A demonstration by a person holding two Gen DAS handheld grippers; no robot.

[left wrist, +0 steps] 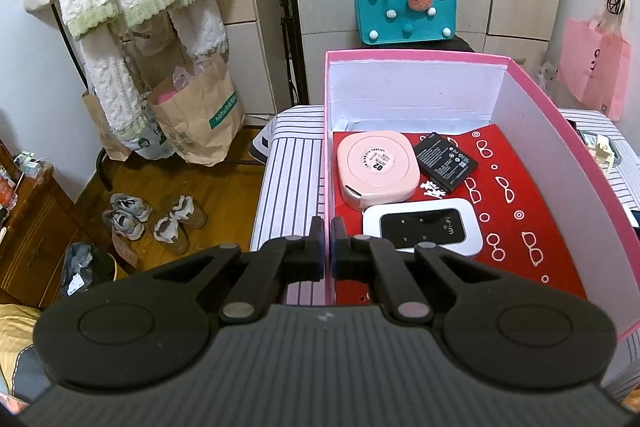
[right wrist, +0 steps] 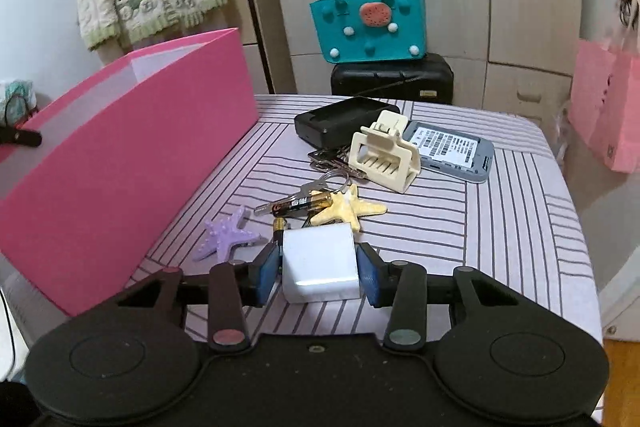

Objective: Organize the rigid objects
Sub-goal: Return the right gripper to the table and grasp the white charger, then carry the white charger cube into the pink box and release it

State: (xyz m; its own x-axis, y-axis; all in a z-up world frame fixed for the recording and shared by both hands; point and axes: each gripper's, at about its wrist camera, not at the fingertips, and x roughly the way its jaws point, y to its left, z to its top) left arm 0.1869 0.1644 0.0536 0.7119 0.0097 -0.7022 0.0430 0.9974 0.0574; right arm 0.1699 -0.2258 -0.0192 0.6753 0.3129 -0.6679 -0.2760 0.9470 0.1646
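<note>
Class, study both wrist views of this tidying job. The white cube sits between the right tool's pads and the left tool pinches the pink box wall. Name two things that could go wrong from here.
1. The white cube is smooth and glossy; the right tool sits at its sides, so it may slip when lifted.
2. The left tool pinches only the thin wall of the pink box; a tug might tilt it and shift the wifi router inside.
</note>
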